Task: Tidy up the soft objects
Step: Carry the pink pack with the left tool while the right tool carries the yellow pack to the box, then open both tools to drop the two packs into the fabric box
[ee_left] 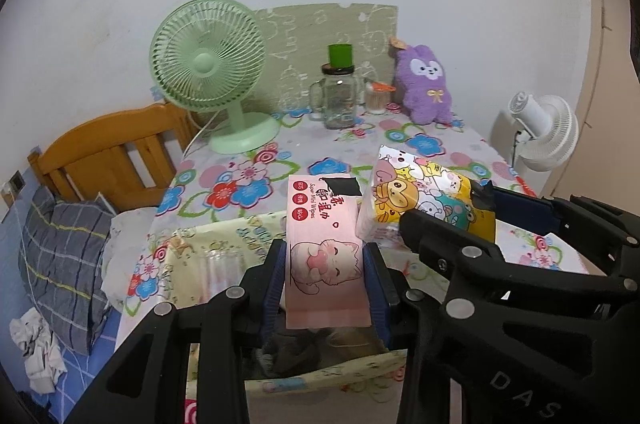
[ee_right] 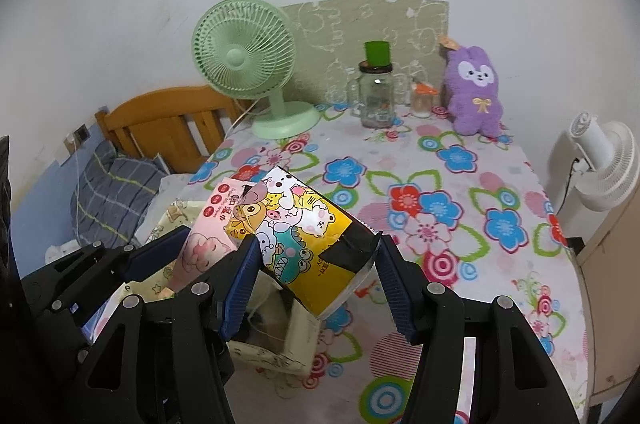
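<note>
My left gripper [ee_left: 324, 252] is shut on a pink wet-wipes pack [ee_left: 326, 224] with a cartoon cat, clamped between its blue pads and sticking forward. My right gripper [ee_right: 318, 244] is shut on a yellow cartoon-animal tissue pack [ee_right: 296, 224], which tilts up to the left. In the left wrist view the right gripper [ee_left: 444, 208] holds the yellow pack [ee_left: 416, 192] just right of the pink one. Both packs hover over a cream patterned fabric box [ee_right: 276, 352] at the table's near-left edge, with something grey inside [ee_left: 296, 348]. A purple plush [ee_right: 474, 92] sits at the back right.
The floral tablecloth [ee_right: 440, 204] covers the table. At the back stand a green desk fan [ee_right: 248, 64], a glass jar [ee_right: 376, 96] topped by a green cup, and a small orange-lidded jar [ee_right: 422, 100]. A white fan [ee_right: 600, 160] is right; a wooden headboard [ee_right: 168, 124] and pillow are left.
</note>
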